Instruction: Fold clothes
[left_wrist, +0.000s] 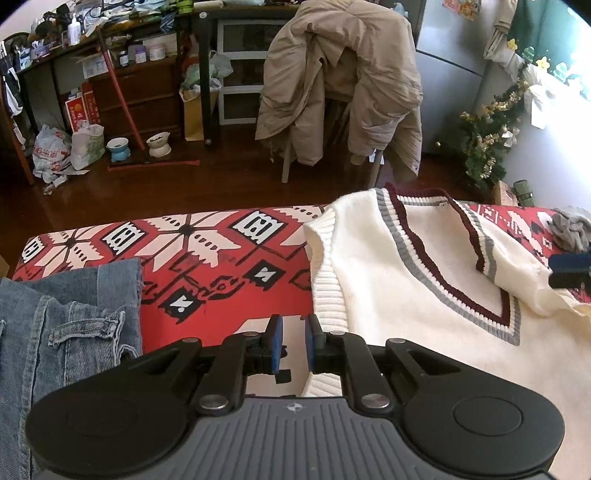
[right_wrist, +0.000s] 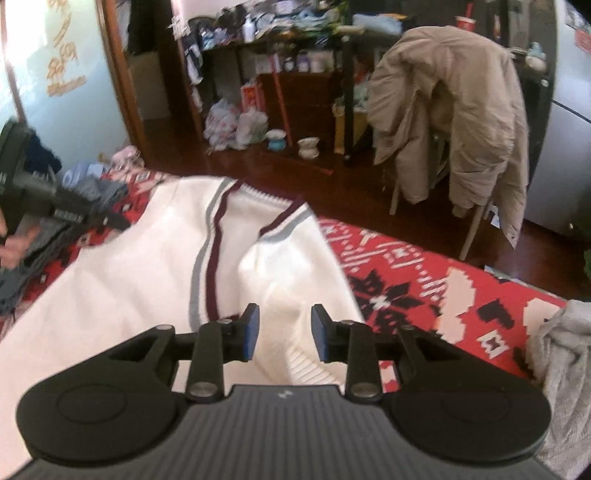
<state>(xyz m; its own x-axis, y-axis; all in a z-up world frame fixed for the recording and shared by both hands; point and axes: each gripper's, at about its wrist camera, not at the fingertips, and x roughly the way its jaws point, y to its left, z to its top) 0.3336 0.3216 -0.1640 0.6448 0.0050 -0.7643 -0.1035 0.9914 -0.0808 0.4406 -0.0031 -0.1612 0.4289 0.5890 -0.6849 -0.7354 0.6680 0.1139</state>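
Observation:
A cream knit vest (left_wrist: 399, 273) with a maroon-and-grey V-neck lies on a red patterned cloth (left_wrist: 207, 258); its right shoulder is folded over onto the front. My left gripper (left_wrist: 294, 341) hovers at the vest's left armhole edge, jaws slightly apart and empty. My right gripper (right_wrist: 284, 334) is open above the vest's (right_wrist: 147, 273) bunched right shoulder, with cream fabric showing between the jaws but not pinched. The right gripper's tip also shows in the left wrist view (left_wrist: 570, 271). The left gripper shows at the left of the right wrist view (right_wrist: 55, 199).
Blue jeans (left_wrist: 62, 332) lie at the left on the cloth. A grey garment (left_wrist: 570, 225) lies at the right, and it also shows in the right wrist view (right_wrist: 565, 373). A chair draped with a beige coat (left_wrist: 340, 81) stands beyond the far edge.

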